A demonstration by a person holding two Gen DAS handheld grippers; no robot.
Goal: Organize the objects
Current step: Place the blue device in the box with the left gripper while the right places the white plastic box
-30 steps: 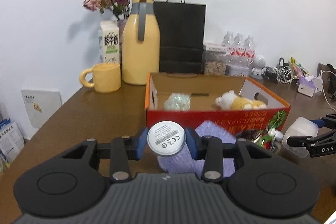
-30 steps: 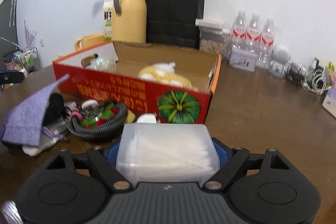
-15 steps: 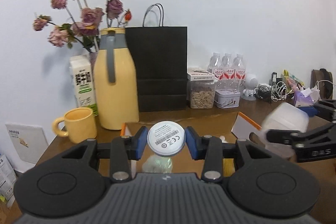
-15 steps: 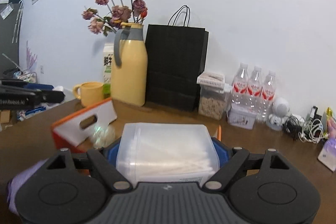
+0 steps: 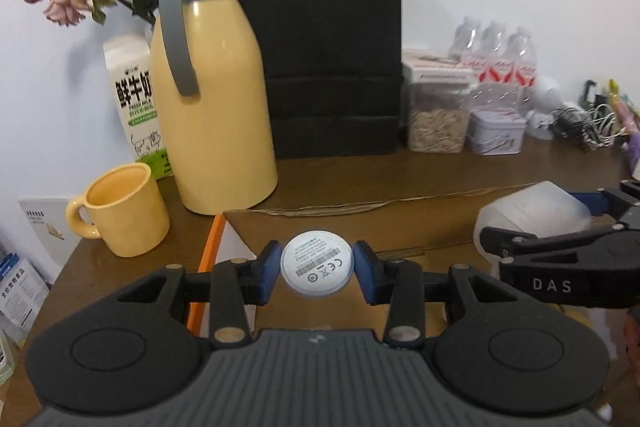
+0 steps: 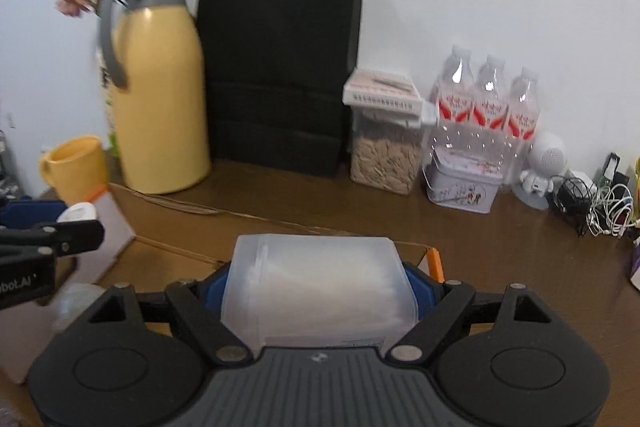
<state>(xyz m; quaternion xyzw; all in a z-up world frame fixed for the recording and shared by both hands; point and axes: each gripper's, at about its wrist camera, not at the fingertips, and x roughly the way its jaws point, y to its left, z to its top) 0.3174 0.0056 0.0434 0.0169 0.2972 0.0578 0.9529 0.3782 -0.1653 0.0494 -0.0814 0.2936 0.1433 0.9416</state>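
While the left gripper [image 5: 317,269] clamps a round white disc [image 5: 317,264], the right gripper [image 6: 320,291] clasps a frosted plastic box [image 6: 318,285] above an open cardboard box [image 5: 360,223].

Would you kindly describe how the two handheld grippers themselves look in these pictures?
Both are matte black plastic. The left gripper has a ribbed grey body, two round black discs at its sides, angular linkage arms with silver pivot pins, and blue pads on its fingers. The right gripper matches it; seen from the left wrist, its side bears white letters "DAS". No cables or sleeves show.
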